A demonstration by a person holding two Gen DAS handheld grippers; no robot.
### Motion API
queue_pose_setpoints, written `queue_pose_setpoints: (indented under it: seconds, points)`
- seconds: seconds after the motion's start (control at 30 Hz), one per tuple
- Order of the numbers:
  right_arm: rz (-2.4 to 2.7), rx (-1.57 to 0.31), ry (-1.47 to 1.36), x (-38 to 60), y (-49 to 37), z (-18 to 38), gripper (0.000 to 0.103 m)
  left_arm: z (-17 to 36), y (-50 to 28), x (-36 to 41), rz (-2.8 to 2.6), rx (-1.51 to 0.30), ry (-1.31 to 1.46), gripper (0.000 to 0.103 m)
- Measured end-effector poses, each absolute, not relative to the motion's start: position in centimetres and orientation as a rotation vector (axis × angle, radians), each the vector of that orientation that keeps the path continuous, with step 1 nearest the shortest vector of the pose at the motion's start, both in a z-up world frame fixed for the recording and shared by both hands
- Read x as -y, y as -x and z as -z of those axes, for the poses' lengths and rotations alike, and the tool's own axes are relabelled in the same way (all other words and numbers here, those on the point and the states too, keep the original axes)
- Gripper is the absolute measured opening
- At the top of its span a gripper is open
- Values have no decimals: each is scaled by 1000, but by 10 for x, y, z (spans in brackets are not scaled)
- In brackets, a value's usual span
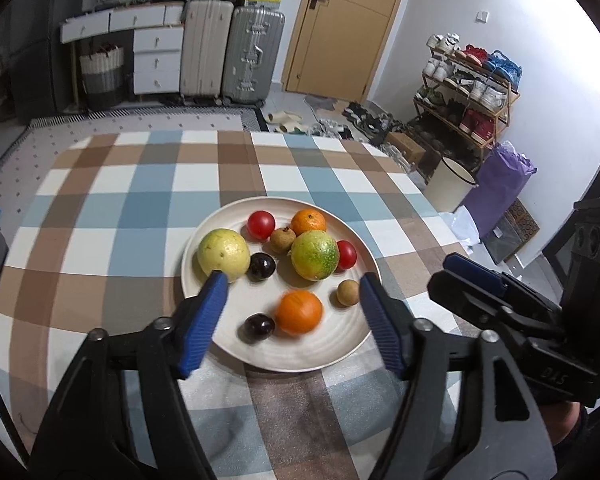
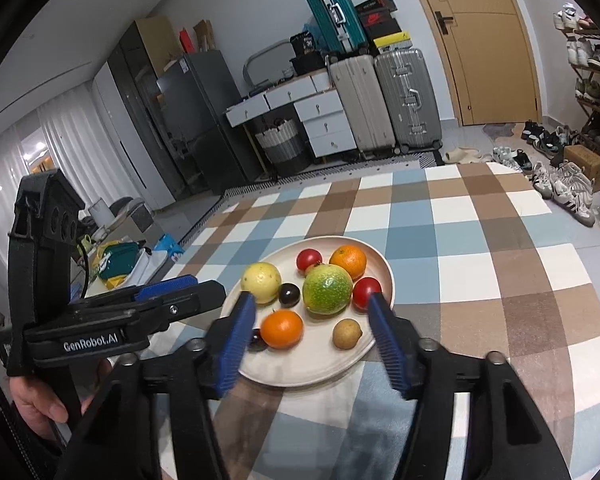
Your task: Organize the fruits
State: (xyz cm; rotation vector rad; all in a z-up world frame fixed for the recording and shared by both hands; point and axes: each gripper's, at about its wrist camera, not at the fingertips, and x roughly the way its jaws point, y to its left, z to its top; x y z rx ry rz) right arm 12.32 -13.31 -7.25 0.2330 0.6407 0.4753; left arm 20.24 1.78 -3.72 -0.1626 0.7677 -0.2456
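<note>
Checked desk (image 1: pixel 140 208) carries plate (image 1: pixel 204 240) of fruits (image 1: pixel 314 255); left hand-held gripper (image 1: pixel 292 292) and right hand-held gripper (image 2: pixel 312 312) both spread, empty.

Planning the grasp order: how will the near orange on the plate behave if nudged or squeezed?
The near orange looks round, so a nudge would probably roll it across the smooth plate. It sits beside a dark plum it might bump. Its rind looks firm, likely tolerating a moderate squeeze.
</note>
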Motion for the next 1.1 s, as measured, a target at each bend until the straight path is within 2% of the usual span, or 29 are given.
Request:
queue_pose_setpoints:
  seconds: [0.1, 0.17, 0.23, 0.43, 0.5, 1.1]
  points:
    - [-479, -612, -245, 133, -114, 68, 69, 29, -188, -20, 218, -728, 156, 80]
    - [-476, -585, -244, 133, -107, 63, 76, 23, -179, -21, 201, -700, 149, 82]
    - [-453, -548, -245, 133, -98, 58, 89, 17, -168, -22, 177, -670, 127, 83]
    - [-419, -454, -232, 135, -73, 44, 98, 5, -142, -27, 146, -616, 115, 97]
    - [-401, -421, -223, 135, -66, 40, 100, 2, -131, -29, 127, -591, 121, 102]
    - [-378, -234, -116, 122, -6, 44, 102, 0, -52, -25, 20, -375, 14, 102]
